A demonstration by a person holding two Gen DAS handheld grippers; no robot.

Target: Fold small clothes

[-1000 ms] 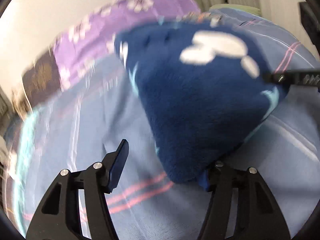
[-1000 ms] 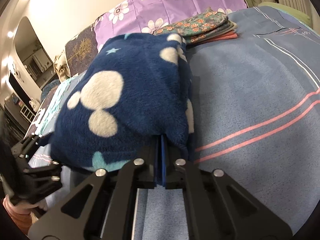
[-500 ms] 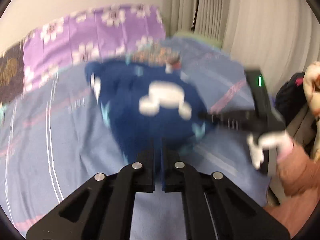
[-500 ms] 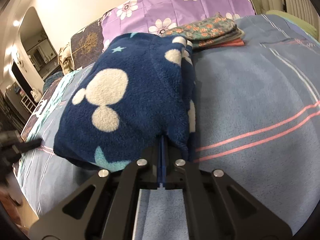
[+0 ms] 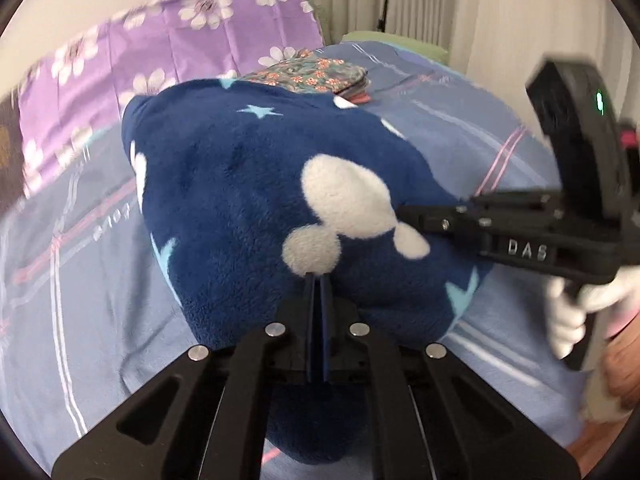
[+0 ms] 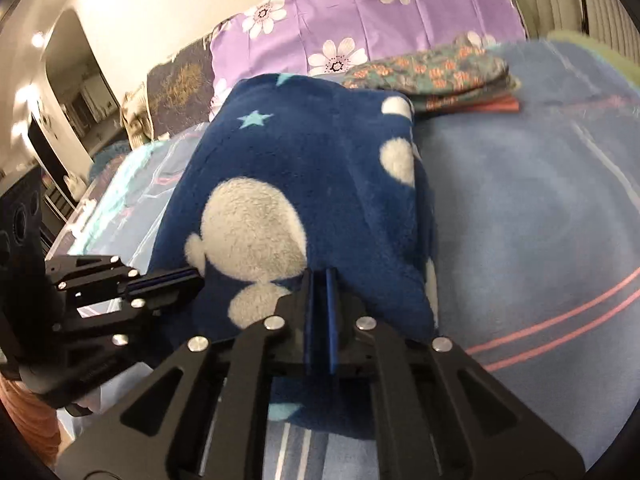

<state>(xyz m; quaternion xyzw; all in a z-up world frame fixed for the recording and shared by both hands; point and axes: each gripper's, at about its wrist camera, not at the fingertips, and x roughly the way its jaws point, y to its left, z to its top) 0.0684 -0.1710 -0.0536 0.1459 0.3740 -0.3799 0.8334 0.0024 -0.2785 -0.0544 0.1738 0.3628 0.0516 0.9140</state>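
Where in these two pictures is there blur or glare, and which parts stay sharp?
Left wrist view: the navy fleece garment and left claw are sharp; the purple floral pillow and bedsheet at the left edge smear. Right wrist view: the fleece is sharp; the floral folded clothes are softly blurred; lamps glare at upper left.

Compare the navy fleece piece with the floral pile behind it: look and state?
The navy fleece garment is plush, with white blobs and stars; the floral pile is thin, small-flowered cloth. The fleece is pinched by both claws; the pile lies folded and untouched. Both sit on the blue bedsheet.
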